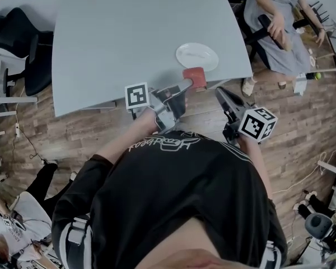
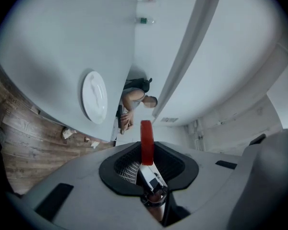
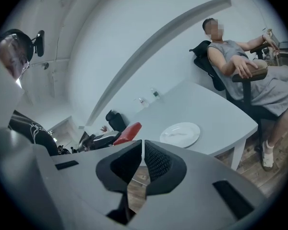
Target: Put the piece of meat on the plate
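1. Head view: the piece of meat [image 1: 195, 77] hangs in the tips of your left tongs [image 1: 189, 84]. It is at the near edge of the surface [image 1: 117, 38] and just short of the plate [image 1: 197, 56], not yet over it.
2. Main risk, as a judgement: if you let go here, the meat would land on the bare edge of the surface or fall to the wooden floor [image 1: 302, 122], because it has not reached the plate's rim.
3. Second risk: the tongs seem to grip the slab by one end only. A quick swing or tilt could let it pivot or slide out between the pads.
4. Third risk: the plate lies close to the surface's edge. If you come in low, the meat or the tongs could push the plate along instead of clearing its rim.
5. The meat is a flat red slab with rounded corners. It looks squarish from above, and in the left gripper view it is a thin upright strip seen edge-on.
6. Left tongs: narrow and clamped on the meat, with a pad on each flat face.
7. The plate is white, round, shallow and empty. It sits flat on the pale grey surface.
8. Right tongs [image 3: 142, 148]: the pads are all but together with nothing between them. They are held off the surface over the floor, to the right of the meat.
9. Beyond the surface's right corner, a person sits in a chair.
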Available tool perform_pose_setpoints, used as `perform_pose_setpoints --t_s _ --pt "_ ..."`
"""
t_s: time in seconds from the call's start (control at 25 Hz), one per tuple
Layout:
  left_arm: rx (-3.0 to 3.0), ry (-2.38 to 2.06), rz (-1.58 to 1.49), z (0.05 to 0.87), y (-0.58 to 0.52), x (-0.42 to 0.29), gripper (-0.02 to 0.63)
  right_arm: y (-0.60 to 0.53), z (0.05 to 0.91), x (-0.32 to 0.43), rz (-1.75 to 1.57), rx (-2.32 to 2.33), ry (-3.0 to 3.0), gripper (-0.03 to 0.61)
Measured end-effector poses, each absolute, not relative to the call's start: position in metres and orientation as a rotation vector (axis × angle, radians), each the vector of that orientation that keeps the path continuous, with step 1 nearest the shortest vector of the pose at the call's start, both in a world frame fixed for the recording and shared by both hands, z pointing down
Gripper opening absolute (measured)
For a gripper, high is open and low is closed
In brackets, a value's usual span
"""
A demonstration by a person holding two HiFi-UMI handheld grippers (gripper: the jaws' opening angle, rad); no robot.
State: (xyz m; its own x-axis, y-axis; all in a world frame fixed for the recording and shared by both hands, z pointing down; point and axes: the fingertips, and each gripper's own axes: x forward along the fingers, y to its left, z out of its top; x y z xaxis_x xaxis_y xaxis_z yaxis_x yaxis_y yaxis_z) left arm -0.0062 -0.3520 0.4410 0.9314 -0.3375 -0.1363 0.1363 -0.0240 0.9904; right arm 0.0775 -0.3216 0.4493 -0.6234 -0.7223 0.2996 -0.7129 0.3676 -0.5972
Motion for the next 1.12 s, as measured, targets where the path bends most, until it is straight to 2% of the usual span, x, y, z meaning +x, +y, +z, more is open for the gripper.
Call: perform_pose_setpoints --t_s 1.12 --pt "1.590 -0.424 -0.087 0.547 -0.464 0.044 0.081 -0.372 0.509 0.101 -1.314 -1.387 2.474 0.020"
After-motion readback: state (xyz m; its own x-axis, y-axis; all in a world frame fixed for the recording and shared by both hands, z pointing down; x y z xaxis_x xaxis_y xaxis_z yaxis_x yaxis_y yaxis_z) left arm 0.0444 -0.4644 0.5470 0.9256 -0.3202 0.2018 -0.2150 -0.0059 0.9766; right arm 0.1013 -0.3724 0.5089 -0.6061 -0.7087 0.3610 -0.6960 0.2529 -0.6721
